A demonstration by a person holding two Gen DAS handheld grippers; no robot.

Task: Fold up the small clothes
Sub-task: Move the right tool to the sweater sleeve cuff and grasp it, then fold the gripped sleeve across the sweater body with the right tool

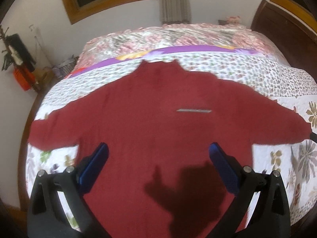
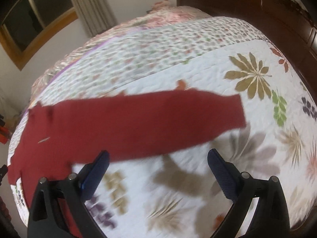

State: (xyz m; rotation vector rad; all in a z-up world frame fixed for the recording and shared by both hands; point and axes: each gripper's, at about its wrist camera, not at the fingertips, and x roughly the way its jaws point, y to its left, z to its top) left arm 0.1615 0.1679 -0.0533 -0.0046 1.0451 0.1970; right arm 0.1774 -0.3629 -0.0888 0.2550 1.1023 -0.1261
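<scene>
Left wrist view: red sweater (image 1: 150,109) spread flat on quilt (image 1: 247,75); left gripper (image 1: 158,151) and right gripper (image 2: 158,156) gape wide, empty.

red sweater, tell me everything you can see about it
The red sweater looks like a soft, dark red knit. It lies flat and unfolded on the floral quilt, both sleeves spread sideways, neck toward the far side of the bed. A small pale bar mark sits on its chest. One sleeve stretches straight across the quilt. Neither open gripper touches it; a shadow falls on its lower body.
</scene>
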